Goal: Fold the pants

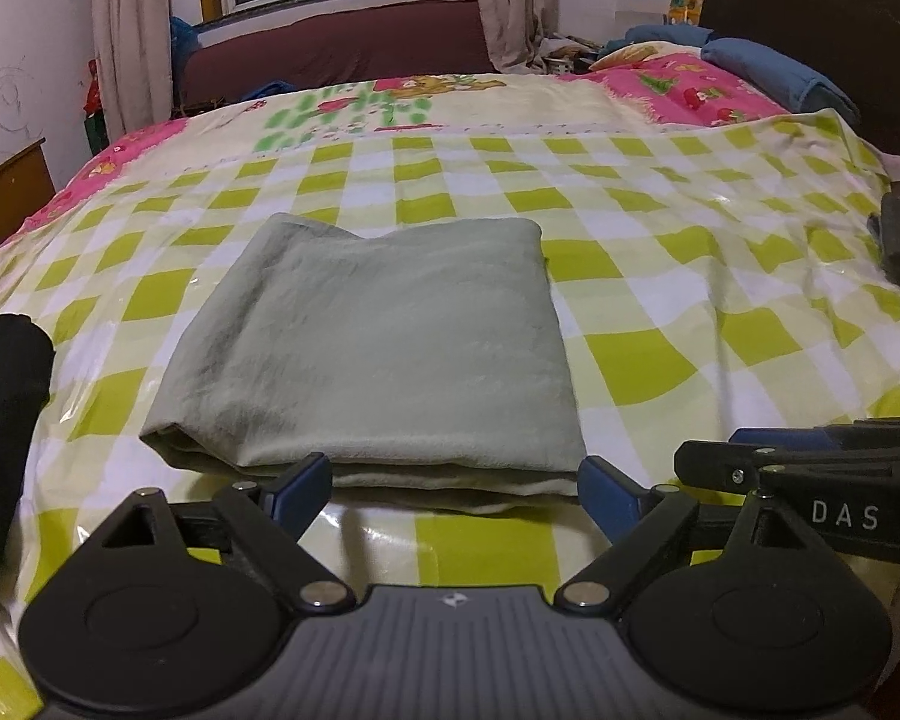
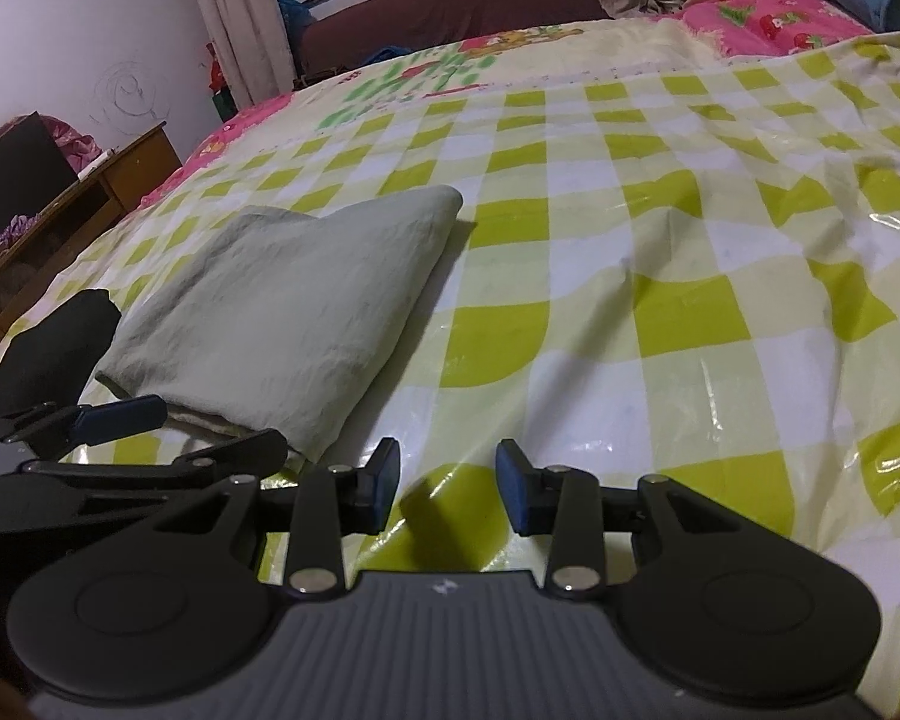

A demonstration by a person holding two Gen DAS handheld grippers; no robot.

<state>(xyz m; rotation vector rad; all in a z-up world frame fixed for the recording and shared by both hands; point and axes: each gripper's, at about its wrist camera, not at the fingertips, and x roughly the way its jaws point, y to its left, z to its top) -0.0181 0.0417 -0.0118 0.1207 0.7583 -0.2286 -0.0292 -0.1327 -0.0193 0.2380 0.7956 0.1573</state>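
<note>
At nine o'clock in the left wrist view a black garment [image 1: 3,414] lies on the bed's green-checked plastic cover [image 1: 660,276]; in the centre the pale green pants [image 1: 378,354] rest folded into a thick rectangle. The left gripper [image 1: 455,489] sits low at six o'clock just before their near edge, jaws wide apart and empty. At three o'clock beside it, the right gripper [image 2: 447,483] hovers over bare cover, jaws partly apart and empty, with the pants at ten o'clock.
</note>
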